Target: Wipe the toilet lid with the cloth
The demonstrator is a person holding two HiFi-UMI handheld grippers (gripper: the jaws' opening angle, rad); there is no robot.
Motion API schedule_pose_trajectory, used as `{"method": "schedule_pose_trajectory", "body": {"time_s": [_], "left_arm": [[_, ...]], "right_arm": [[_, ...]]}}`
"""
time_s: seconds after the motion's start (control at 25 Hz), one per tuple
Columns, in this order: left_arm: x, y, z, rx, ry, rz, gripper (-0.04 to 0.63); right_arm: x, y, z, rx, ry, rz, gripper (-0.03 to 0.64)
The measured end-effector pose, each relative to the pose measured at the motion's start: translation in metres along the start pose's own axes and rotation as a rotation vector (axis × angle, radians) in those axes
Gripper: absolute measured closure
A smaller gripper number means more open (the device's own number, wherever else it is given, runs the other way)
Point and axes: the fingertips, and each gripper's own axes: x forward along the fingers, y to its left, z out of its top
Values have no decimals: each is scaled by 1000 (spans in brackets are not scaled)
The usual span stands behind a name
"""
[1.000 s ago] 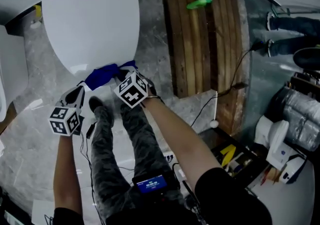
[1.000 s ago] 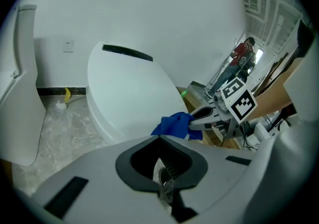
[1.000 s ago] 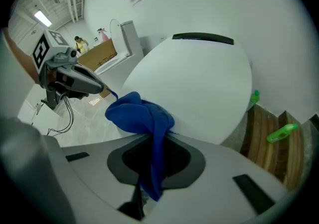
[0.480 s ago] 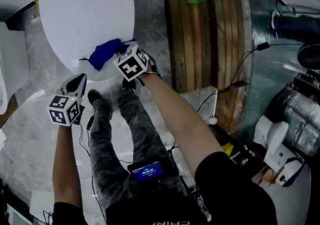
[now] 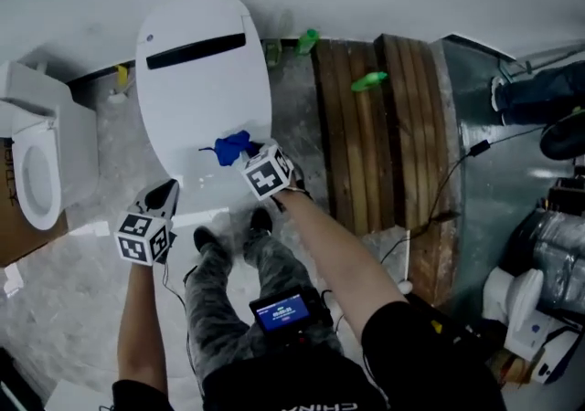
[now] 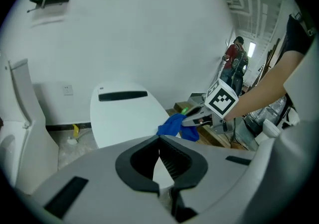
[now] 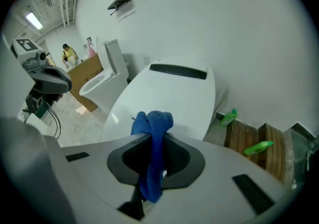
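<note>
On the head view I can't see the jaws of the right gripper (image 5: 249,161): its cube (image 5: 268,173) covers them and the near end of the cloth (image 5: 230,146). I can't tell if the cloth touches the lid (image 5: 201,80). The second toilet (image 5: 41,163) is cut by the left edge. People (image 7: 67,54) in the right gripper view are too small to read.

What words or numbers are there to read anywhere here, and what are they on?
No text here can be read.
Screen at the person's waist: pale writing on blue, too small to read.
Toilet lid: one tiny grey mark near the far end, too small to read.
Marker cubes: black and white squares only, no letters.
Green bottle: no label legible.
</note>
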Motion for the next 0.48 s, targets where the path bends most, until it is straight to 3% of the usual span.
{"method": "schedule_pose_trajectory", "body": {"time_s": [0.2, 0.32, 0.48], "left_arm": [[-53, 1, 94, 50, -109, 47, 583], [-88, -1, 137, 80, -140, 128, 583], [-133, -15, 188, 94, -199, 165, 583]], "right_arm": [[-84, 2, 79, 98, -148, 31, 571], [-149, 9, 129, 135, -279, 46, 571], [-235, 12, 182, 130, -441, 13, 571]]}}
